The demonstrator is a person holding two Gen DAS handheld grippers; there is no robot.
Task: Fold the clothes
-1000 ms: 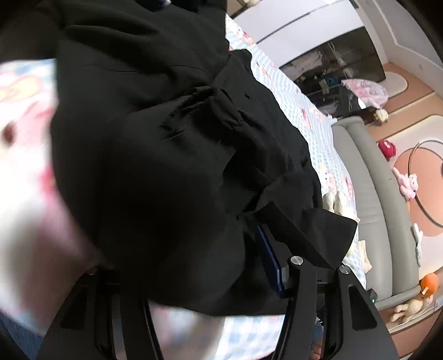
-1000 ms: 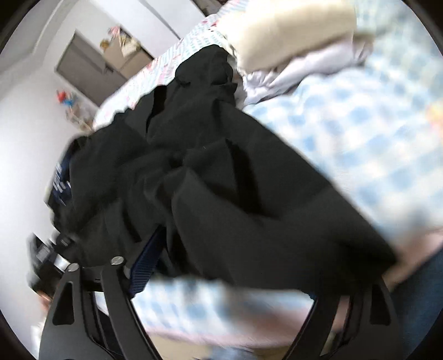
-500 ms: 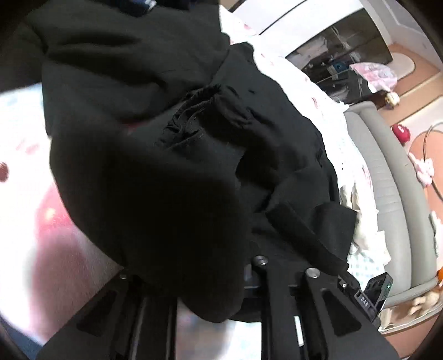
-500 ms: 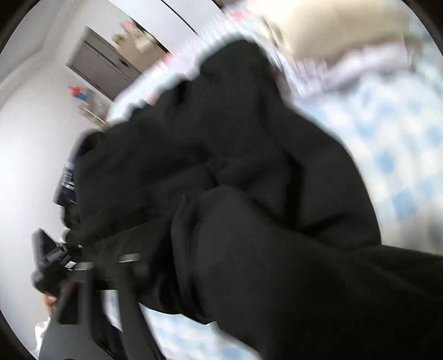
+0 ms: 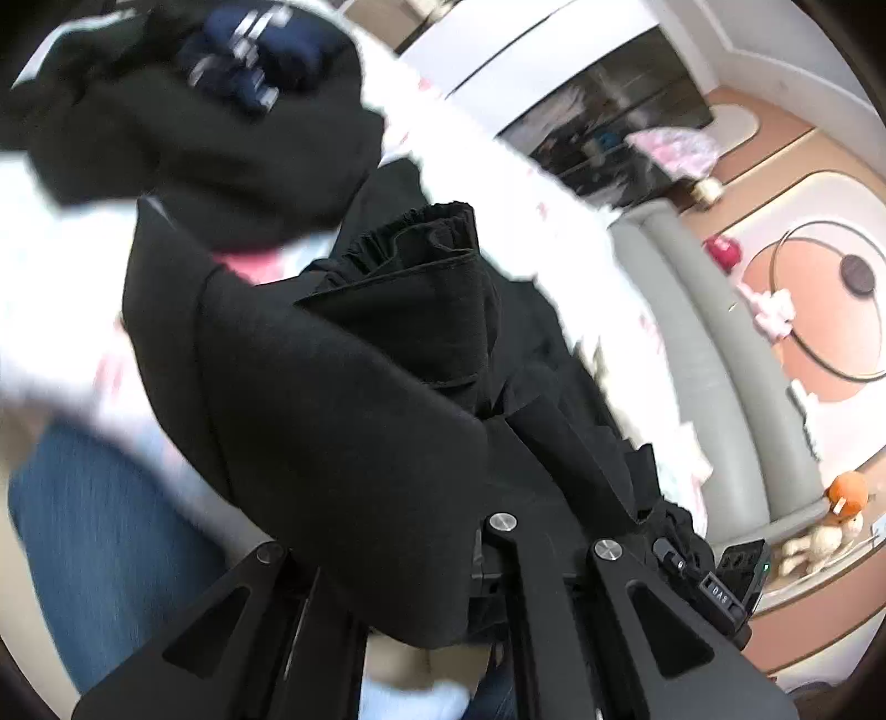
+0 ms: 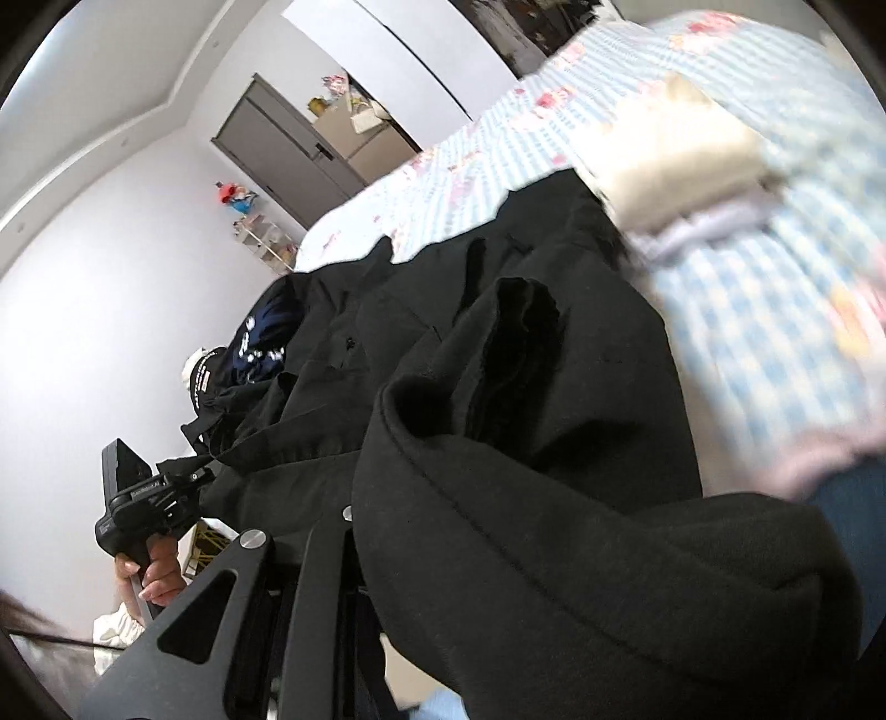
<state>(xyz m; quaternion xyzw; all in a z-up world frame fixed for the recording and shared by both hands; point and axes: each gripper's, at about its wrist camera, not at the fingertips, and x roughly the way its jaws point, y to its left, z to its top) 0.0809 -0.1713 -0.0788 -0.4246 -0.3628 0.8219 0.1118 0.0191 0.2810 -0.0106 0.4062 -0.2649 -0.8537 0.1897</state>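
The left wrist view alone showed a grey sofa [image 5: 698,354], an orange toy [image 5: 846,490] and toys on the floor at far right, while the right wrist view alone showed a grey cabinet [image 6: 288,144], a cream pillow [image 6: 670,166] and the person's hand [image 6: 158,573] on the other tool's handle. The black garment [image 5: 343,387] hung lifted above the checked bedsheet [image 6: 764,310], with a navy printed garment [image 5: 260,50] lying beyond it. The cloth draped over the left gripper [image 5: 387,565] and the right gripper [image 6: 443,531] and hid the fingertips, so whether either claw clenched the fabric could not be told.
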